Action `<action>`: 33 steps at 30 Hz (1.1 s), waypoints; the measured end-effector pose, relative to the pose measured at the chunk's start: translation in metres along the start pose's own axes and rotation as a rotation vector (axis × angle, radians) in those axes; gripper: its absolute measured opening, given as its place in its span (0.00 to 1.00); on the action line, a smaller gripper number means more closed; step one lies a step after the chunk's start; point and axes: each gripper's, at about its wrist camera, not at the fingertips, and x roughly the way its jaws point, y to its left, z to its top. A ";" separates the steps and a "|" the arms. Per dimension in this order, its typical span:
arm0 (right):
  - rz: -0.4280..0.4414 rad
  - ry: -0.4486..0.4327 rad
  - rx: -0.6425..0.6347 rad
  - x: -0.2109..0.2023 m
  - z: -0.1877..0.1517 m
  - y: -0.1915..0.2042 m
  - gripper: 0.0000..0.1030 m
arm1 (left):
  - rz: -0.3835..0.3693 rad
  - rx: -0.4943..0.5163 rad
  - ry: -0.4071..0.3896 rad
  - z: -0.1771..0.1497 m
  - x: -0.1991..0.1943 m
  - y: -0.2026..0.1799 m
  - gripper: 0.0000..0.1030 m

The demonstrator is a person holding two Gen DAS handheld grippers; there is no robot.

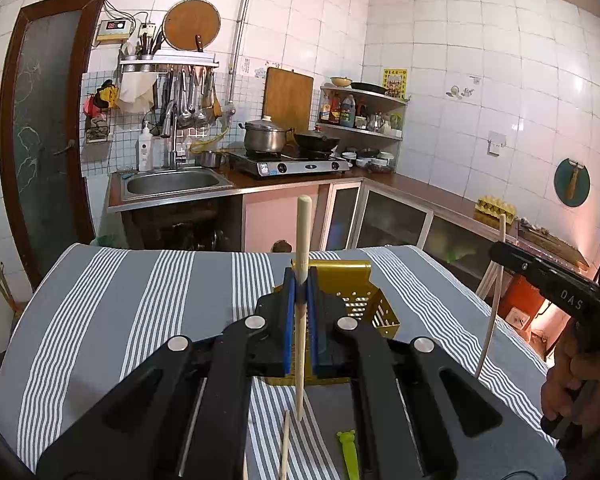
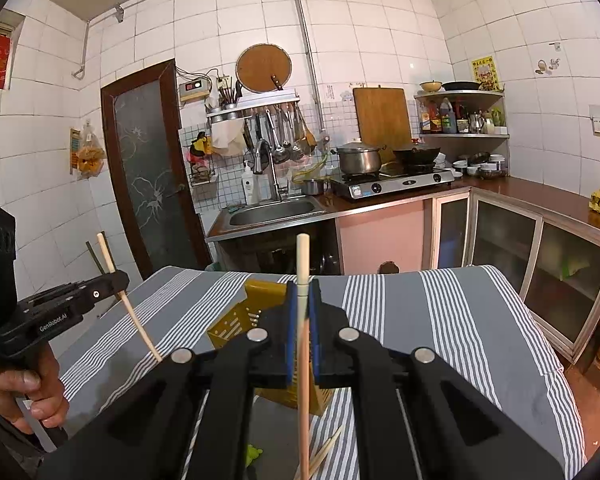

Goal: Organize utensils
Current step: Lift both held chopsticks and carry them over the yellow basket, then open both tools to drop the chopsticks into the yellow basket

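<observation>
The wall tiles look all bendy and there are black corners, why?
Left wrist view: the fisheye lens bows the wall tiles and leaves dark corners; glare washes the right wall pink-white. Right wrist view: same curving of tiles and door; the chopstick up close stays fairly sharp.

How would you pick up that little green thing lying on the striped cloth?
Grip the green utensil across its thin stem, coming straight down from above. It lies flat on the striped cloth, so there's no getting underneath, and the narrow stem fits between the fingers better than its shaped head. A loose chopstick lies beside it, so stay clear.
</observation>
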 end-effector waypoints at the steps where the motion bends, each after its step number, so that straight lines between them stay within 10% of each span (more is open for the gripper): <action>1: 0.000 -0.001 -0.002 0.000 0.001 0.000 0.06 | 0.001 0.002 0.000 0.001 0.000 0.000 0.04; 21: -0.017 -0.210 -0.085 0.054 0.096 0.040 0.06 | 0.004 0.046 -0.090 0.103 0.049 -0.012 0.04; 33: -0.029 -0.094 -0.123 0.134 0.054 0.043 0.07 | 0.016 -0.004 0.046 0.064 0.127 0.006 0.06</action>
